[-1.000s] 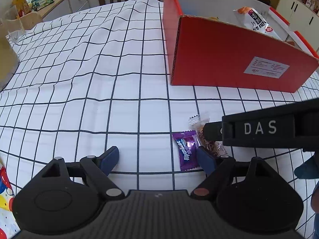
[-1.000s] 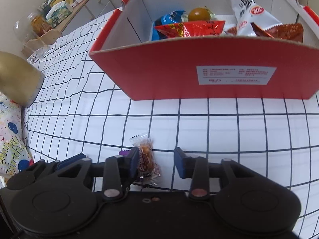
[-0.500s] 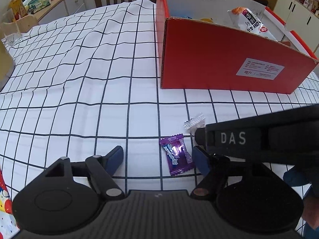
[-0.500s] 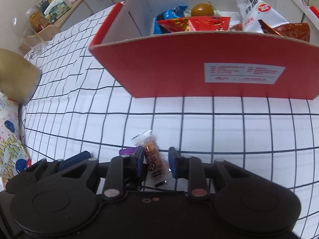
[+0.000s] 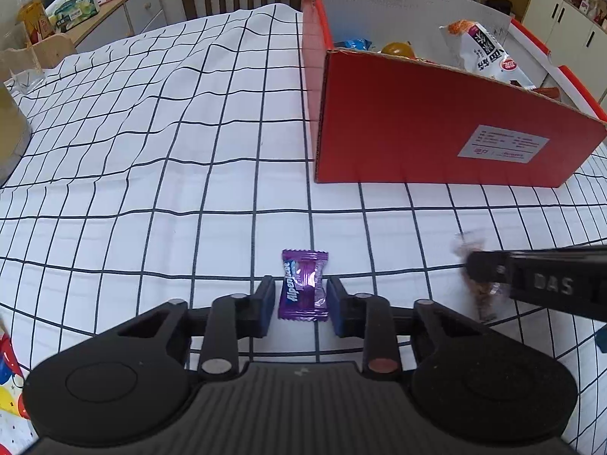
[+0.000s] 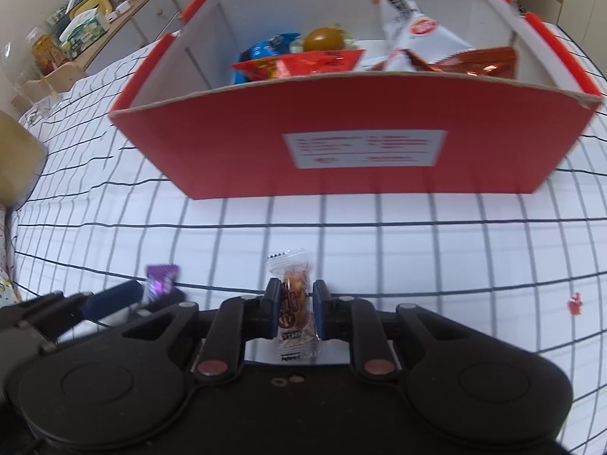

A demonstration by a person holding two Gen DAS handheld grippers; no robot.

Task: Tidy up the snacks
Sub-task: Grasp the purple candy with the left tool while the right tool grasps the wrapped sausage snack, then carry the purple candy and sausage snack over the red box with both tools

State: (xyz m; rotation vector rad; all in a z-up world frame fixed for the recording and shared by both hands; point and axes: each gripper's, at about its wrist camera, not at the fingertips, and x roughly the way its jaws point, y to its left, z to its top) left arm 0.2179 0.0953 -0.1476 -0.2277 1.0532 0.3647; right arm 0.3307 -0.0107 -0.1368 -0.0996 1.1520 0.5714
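Left gripper (image 5: pixel 297 301): jaws parted around the purple Alpenliebe candy (image 5: pixel 303 285).
Right gripper (image 6: pixel 295 310): clamped on the clear-wrapped brown snack (image 6: pixel 293 303).

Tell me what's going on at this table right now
A person is sorting snacks into a red box with a claw in each hand. The right claw has closed on a small clear-wrapped orange snack. The left claw sits with its fingers either side of a purple candy on the checked tablecloth, with small gaps left, so it isn't gripped yet. The box already holds several packets.
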